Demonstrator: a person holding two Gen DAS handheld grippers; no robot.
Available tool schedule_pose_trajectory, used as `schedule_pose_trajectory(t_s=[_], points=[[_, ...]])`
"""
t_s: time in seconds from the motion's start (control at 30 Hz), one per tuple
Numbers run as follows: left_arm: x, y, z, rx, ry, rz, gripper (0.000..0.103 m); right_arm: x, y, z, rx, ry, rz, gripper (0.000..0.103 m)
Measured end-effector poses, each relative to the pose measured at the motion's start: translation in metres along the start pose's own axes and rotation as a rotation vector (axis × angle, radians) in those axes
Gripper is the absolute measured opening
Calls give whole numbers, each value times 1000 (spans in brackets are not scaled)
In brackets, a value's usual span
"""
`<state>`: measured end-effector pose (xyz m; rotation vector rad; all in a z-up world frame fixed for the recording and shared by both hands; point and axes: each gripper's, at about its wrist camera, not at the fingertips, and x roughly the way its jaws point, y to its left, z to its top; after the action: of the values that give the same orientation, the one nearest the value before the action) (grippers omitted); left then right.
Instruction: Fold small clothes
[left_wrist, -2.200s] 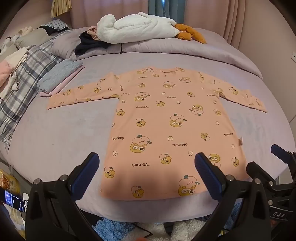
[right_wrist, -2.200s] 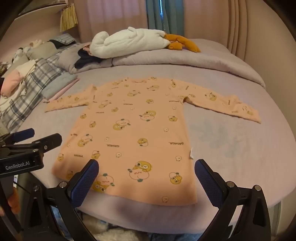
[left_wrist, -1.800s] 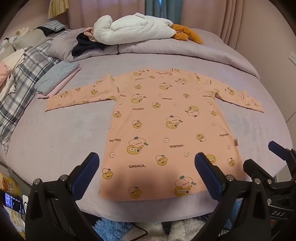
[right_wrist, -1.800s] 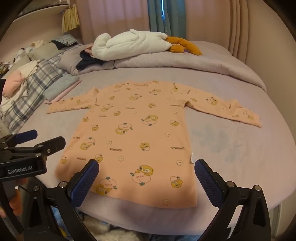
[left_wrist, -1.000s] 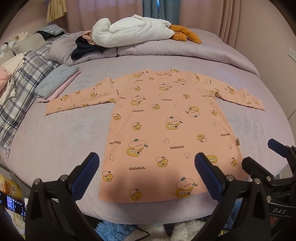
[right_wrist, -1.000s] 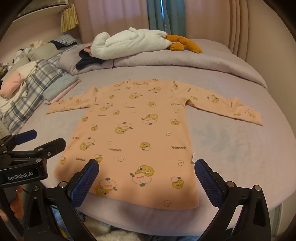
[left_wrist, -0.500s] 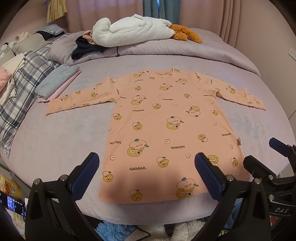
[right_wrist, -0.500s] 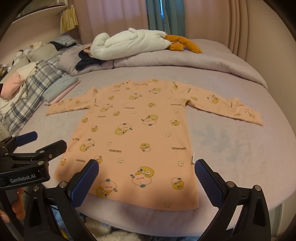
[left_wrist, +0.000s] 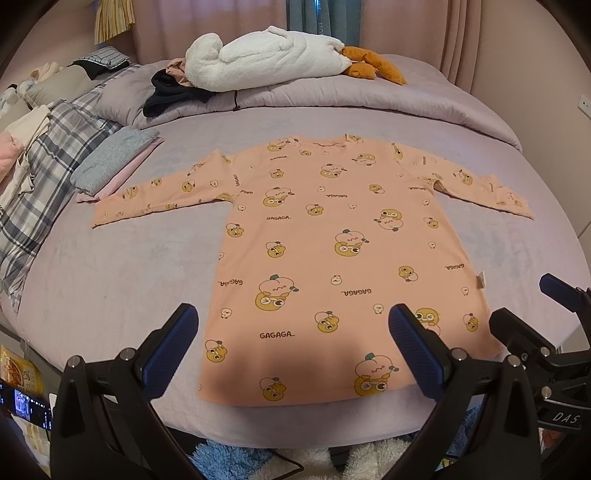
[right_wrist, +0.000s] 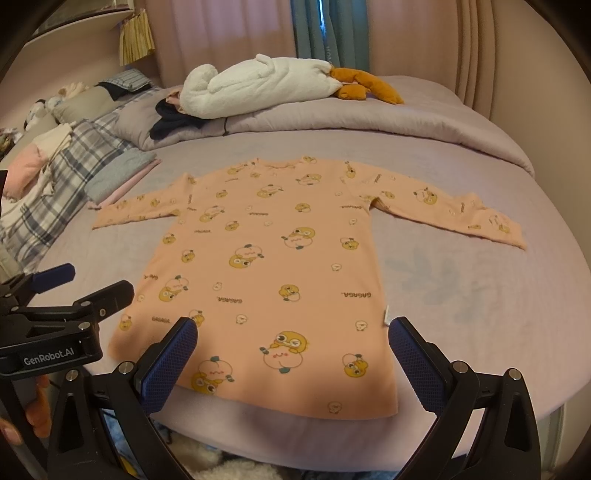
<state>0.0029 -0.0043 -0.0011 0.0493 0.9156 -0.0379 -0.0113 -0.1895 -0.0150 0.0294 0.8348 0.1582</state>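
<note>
Left tool (left_wrist: 291, 347): my left-hand tool, spread wide and holding nothing; its two blue-padded fingers (left_wrist: 170, 349) fill the bottom of the left wrist view, above the near hem of the garment without touching it. In the right wrist view it shows at the left edge, also spread.

Right tool (right_wrist: 291, 350): my right-hand tool, equally wide and empty; its blue pads (right_wrist: 415, 365) sit low in the right wrist view, one over the hem, the other over bare bed beyond the garment's side. In the left wrist view it appears at the lower right edge.

Hand (right_wrist: 35, 410): part of my hand, lower left corner of the right wrist view, under the left tool's body.

Pink top (left_wrist: 332, 254): long-sleeved, printed with yellow cartoon figures and "GAGAGA", lying flat and unfolded at the centre of both views, neckline toward the top of the frame, both sleeves spread outward.

Bed (left_wrist: 110, 280): lilac cover, carrying the top.

Folded clothes (left_wrist: 110, 162): grey over pink stack, upper left, just beside the left sleeve cuff.

Plaid blanket (left_wrist: 40, 177): far left edge.

White plush (left_wrist: 266, 59): top centre, on the rolled duvet, with an orange plush (left_wrist: 373, 68) touching its right end.
</note>
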Motion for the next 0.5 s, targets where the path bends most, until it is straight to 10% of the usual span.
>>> schedule_pose_trajectory(t_s=[0.5], points=[[2,0,0,1,3,1,103,1,1,-1,-1,3,0,102]])
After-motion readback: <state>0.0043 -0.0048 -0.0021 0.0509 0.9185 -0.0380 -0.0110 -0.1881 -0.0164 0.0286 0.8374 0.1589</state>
